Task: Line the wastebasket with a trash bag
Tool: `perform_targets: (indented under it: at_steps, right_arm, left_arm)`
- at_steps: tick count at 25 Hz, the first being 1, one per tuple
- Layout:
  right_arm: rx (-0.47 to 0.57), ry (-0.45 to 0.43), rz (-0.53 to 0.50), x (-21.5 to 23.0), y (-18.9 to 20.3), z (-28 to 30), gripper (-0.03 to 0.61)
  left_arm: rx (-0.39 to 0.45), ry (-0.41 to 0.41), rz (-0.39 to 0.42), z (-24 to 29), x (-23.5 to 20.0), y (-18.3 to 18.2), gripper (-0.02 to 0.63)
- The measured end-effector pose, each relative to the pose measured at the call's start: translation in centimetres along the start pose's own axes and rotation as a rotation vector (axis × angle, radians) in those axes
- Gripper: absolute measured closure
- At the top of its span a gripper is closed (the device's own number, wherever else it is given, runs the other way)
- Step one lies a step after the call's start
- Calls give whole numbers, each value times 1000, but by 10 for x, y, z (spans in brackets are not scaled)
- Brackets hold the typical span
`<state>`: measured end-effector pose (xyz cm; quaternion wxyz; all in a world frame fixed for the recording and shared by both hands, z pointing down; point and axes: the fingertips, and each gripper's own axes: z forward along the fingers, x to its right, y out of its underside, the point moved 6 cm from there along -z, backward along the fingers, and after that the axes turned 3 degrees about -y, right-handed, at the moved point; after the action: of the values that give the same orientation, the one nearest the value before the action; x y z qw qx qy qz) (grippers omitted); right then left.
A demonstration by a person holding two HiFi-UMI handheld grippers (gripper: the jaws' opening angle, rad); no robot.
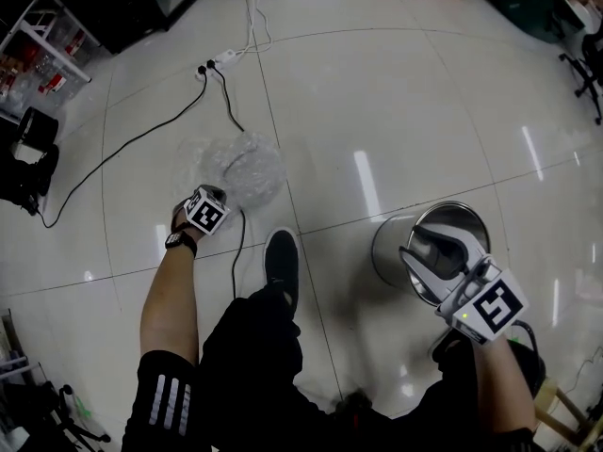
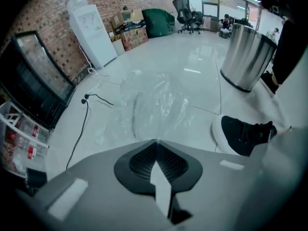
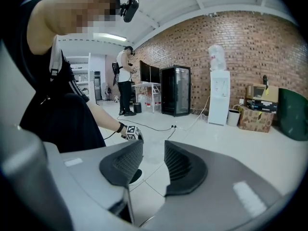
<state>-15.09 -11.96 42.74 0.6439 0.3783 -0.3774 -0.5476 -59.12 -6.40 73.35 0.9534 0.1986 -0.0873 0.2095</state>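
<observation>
Nearest, the person's black shoe stands on the tiled floor between the two grippers. To its right, the right gripper hangs over the open mouth of the steel wastebasket, which stands upright; its jaws are apart with nothing between them. The left gripper points steeply down just left of the shoe. Its jaws are pressed together on the near edge of the clear trash bag, which lies crumpled on the floor, well apart from the wastebasket. Beyond the bag, a black cable runs to a power strip.
</observation>
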Motion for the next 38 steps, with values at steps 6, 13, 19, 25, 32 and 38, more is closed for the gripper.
perform_targets:
  at_steps: [6, 13, 19, 25, 32, 38]
  right_arm:
    - [27, 21, -44, -13, -10, -12, 428]
    - [29, 84, -89, -26, -11, -57, 428]
    - [121, 138, -96, -20, -20, -100, 428]
    - [144, 203, -150, -7, -32, -145, 428]
    - [150, 276, -94, 17, -21, -181, 428]
    - [120, 310, -66, 28, -1, -208, 425]
  left_arm:
    - [139, 1, 41, -66, 8, -52, 609]
    - [321, 17, 206, -168, 47, -146, 609]
    - [498, 4, 377, -267, 92, -241, 610]
    - [642, 55, 464, -341, 165, -317, 610]
    - [758, 138, 480, -378, 251, -360, 611]
    - [734, 185, 585, -372, 310, -365, 611]
